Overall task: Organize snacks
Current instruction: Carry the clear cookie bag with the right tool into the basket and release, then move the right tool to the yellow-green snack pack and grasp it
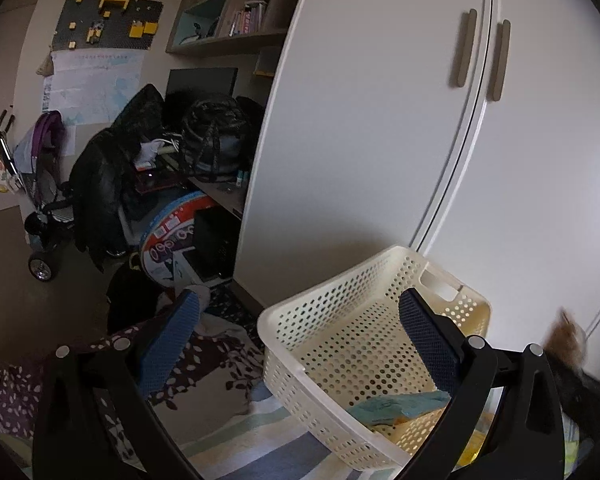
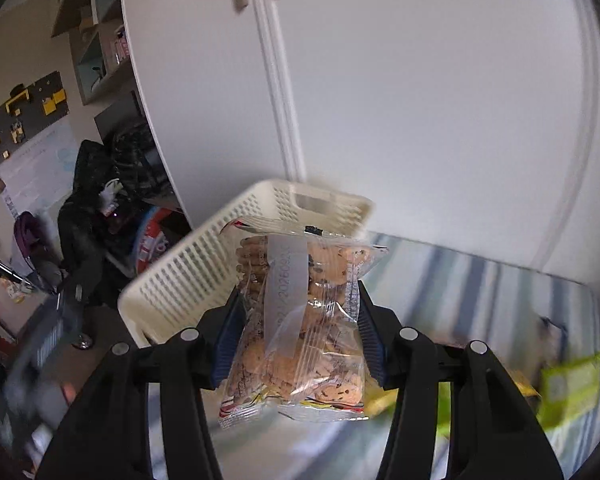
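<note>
Pinching the cookie bag (image 2: 300, 320) upright between its pads, the right gripper (image 2: 298, 336) has the basket (image 2: 188, 264) just ahead and slightly left, while the left gripper (image 1: 300, 344) hangs spread and empty over that basket's near rim.

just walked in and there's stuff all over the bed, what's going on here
A person with a handheld gripper in each hand is sorting snacks into a cream perforated basket that sits on a striped blanket. The right gripper is shut on a clear pack of chocolate chip cookies, held up in front of the basket. The left gripper is open and holds nothing, one finger over the basket. A teal packet already lies inside. More yellow-green packets lie on the blanket.
</note>
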